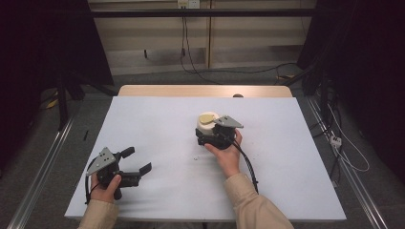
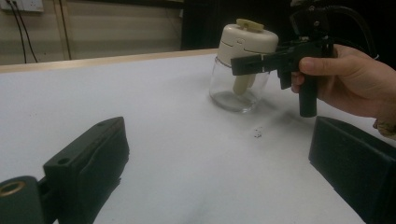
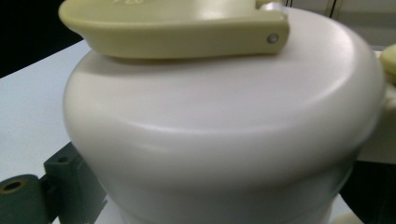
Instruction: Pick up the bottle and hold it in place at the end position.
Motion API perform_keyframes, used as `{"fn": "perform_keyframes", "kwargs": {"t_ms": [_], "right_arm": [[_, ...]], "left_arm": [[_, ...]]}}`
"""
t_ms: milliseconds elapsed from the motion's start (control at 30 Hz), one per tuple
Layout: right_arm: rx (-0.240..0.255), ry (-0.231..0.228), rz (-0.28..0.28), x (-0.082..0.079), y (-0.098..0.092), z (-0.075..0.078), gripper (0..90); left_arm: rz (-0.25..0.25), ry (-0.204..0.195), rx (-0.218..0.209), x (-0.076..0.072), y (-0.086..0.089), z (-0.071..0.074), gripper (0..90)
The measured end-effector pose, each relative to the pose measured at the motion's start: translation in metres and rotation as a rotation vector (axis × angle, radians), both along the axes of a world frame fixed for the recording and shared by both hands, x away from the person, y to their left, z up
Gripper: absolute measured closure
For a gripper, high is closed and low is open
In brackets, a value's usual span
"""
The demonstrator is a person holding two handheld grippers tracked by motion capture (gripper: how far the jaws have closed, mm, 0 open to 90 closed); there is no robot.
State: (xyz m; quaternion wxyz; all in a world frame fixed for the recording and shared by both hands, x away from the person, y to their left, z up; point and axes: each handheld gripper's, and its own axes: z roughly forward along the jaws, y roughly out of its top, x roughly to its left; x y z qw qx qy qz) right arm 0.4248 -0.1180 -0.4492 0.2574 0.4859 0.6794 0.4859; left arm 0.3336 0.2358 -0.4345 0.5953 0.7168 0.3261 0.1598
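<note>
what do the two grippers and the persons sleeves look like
Both grippers are black, with blocky jaws and a grey three-cornered plate on top: the left gripper and the right gripper. A black cable trails from the right one. The sleeves are beige.

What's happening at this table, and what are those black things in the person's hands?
A person sits at a white table holding a two-jaw black gripper in each hand. The right gripper is up against a small glass jar with a cream lid, its jaws on either side just below the lid; whether it is squeezing yet is hard to tell. The jar stands upright on the table. The left gripper rests near the table's front edge, jaws wide open and holding nothing, pointed towards the jar.
</note>
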Motion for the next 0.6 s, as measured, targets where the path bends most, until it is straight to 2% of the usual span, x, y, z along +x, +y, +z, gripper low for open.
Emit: {"fn": "perform_keyframes", "kwargs": {"t_ms": [433,600], "right_arm": [[-0.010,-0.005,0.012,-0.001,0.000,0.000,4.8],[0.012,0.005,0.009,0.000,-0.002,-0.002,4.4]], "left_arm": [[-0.004,0.007,0.003,0.003,-0.004,-0.001,4.3],[-0.013,0.011,0.005,0.008,-0.012,0.003,4.3]]}}
